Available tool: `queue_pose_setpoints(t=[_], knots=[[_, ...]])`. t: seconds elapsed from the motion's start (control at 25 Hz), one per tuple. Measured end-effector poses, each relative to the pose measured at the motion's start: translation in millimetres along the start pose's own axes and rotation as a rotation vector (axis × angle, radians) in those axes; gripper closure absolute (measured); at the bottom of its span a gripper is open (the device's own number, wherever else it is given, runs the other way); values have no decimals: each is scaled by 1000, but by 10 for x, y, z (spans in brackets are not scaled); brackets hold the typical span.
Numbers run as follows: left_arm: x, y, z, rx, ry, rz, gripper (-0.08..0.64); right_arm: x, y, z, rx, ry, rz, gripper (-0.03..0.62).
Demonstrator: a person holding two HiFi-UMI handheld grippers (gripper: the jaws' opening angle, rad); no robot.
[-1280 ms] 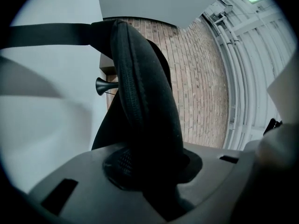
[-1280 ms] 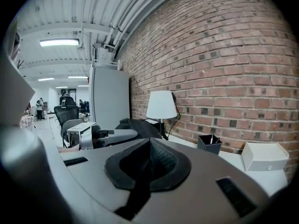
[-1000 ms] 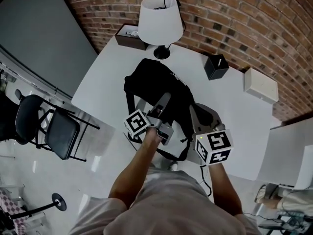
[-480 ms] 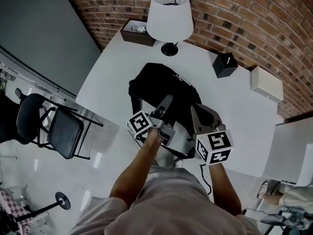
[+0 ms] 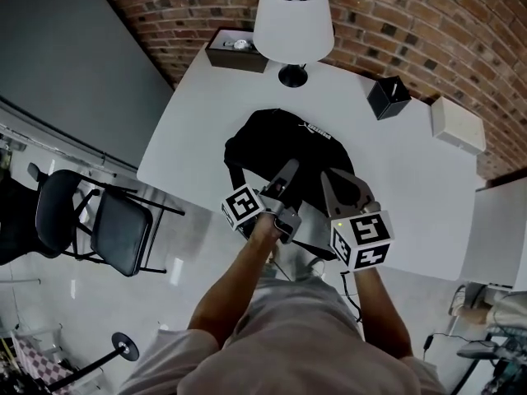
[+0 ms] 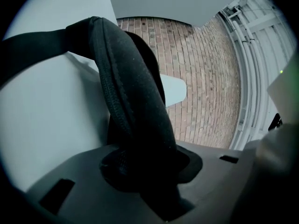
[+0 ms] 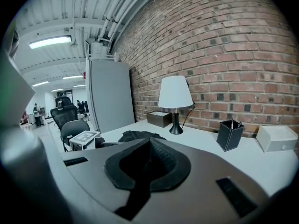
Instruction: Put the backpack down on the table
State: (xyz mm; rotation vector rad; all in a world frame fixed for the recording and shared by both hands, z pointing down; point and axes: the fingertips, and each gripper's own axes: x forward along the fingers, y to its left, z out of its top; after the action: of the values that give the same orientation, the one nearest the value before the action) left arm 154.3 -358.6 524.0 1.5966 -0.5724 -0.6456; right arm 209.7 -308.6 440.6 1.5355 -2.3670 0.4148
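The black backpack (image 5: 284, 148) sits low over the white table (image 5: 202, 130), near its front edge. My left gripper (image 5: 284, 179) reaches in from the near side. In the left gripper view it (image 6: 145, 167) is shut on a thick padded black strap (image 6: 126, 101) that rises between the pads. My right gripper (image 5: 342, 189) is beside it on the right. In the right gripper view it (image 7: 148, 164) looks shut on a thin black strap. The backpack's top (image 7: 138, 135) shows just beyond the jaws. A strap loop (image 5: 325, 253) hangs under the grippers.
At the table's back, by the brick wall, stand a white lamp (image 5: 292, 23), a dark box (image 5: 237, 52), a black pen holder (image 5: 389, 97) and a white box (image 5: 458, 125). A black folding chair (image 5: 111, 229) stands left of the table.
Both grippers have moved forward and a little down with the backpack. It now lies further in over the table.
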Motion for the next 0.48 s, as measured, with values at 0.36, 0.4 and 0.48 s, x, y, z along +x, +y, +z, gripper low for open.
queue_pose_setpoints(t=[0.36, 0.4, 0.48], knots=[[-59, 46, 78, -48, 107, -47, 448, 130, 168, -82, 51, 15, -107, 589], [-70, 83, 89, -48, 121, -39, 446, 143, 183, -92, 59, 17, -122, 589], [-96, 164, 107, -49, 151, -17, 443, 171, 218, -109, 75, 18, -148, 589]])
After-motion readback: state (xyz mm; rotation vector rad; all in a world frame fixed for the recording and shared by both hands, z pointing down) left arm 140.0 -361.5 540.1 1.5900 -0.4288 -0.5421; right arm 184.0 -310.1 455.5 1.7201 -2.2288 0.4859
